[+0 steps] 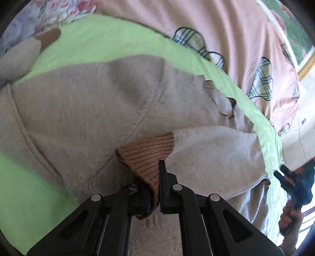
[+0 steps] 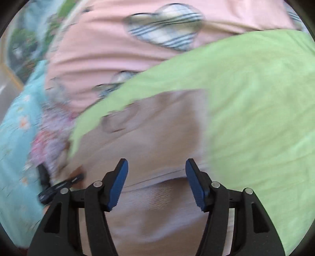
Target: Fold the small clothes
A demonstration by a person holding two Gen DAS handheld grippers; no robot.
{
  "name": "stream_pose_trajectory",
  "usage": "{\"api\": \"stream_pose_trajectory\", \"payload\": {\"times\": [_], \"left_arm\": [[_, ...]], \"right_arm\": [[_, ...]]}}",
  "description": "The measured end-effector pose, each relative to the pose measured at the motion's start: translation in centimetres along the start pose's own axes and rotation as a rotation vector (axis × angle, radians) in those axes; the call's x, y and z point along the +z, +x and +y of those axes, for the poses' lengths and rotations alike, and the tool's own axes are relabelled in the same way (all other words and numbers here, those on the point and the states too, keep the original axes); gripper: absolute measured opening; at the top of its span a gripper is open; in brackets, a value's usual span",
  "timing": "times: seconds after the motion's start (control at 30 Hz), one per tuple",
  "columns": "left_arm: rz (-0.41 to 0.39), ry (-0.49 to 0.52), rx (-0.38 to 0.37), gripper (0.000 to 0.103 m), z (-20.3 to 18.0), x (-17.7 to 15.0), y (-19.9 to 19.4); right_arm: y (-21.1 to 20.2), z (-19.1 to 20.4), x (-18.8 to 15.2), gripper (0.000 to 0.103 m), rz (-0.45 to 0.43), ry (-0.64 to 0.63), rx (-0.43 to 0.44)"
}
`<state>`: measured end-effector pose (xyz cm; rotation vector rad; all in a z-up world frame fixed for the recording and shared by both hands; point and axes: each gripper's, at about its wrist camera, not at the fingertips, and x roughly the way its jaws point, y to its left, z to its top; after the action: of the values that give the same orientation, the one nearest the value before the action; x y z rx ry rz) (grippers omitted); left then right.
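You see a bright green sheet [image 1: 102, 39] spread over a pink blanket [image 1: 226, 29] with checked hearts. A flowery cloth [image 1: 59, 9] lies at the far corner. In the right view, a blue flowery cover [image 2: 13, 128] sits beside it. Daylight is soft.

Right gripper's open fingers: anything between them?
Right wrist view: only beige sweater fabric lies beneath the right gripper, blurred; nothing gripped. The left gripper pinches the brown cuff.

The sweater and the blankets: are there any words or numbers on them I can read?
None: no words or numbers show in either view.
The beige sweater, its brown cuff, the green sheet and the pink check-patterned blanket carry no writing.
The right wrist view is blurred.
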<state>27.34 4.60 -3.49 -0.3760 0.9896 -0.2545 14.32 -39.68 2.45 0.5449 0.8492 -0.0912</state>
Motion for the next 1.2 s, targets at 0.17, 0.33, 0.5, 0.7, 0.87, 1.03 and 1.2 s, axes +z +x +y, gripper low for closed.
{"api": "stream_pose_trajectory", "payload": {"times": [0.17, 0.33, 0.5, 0.7, 0.87, 1.03, 1.2], "left_arm": [[-0.031, -0.023, 0.047, 0.003, 0.9, 0.3, -0.5], [-0.020, 0.019, 0.066, 0.003, 1.0, -0.7, -0.9], [-0.009, 0.051, 0.055, 0.003, -0.7, -0.7, -0.8], [0.010, 0.089, 0.114, 0.003, -1.6, -0.9, 0.4], [0.015, 0.064, 0.077, 0.006, 0.2, -1.3, -1.0], [-0.022, 0.083, 0.102, 0.007, 2.2, -1.8, -4.6], [-0.079, 0.080, 0.195, 0.022, 5.0, -1.0, -7.9]], "right_arm": [[4.5, -2.4, 2.6, 0.063, 0.059, 0.025, -0.087], [8.5, -2.8, 3.2, 0.063, 0.121, 0.004, -0.088], [8.0, -2.2, 3.5, 0.009, 0.110, -0.038, -0.033], [6.5, -2.0, 4.3, 0.009, 0.059, -0.067, -0.095], [7.5, -2.2, 2.9, 0.034, 0.096, -0.051, -0.218], [3.2, -0.3, 0.4, 0.054, 0.026, -0.044, -0.080], [2.6, 3.0, -4.2, 0.057, 0.099, -0.080, 0.054]]}}
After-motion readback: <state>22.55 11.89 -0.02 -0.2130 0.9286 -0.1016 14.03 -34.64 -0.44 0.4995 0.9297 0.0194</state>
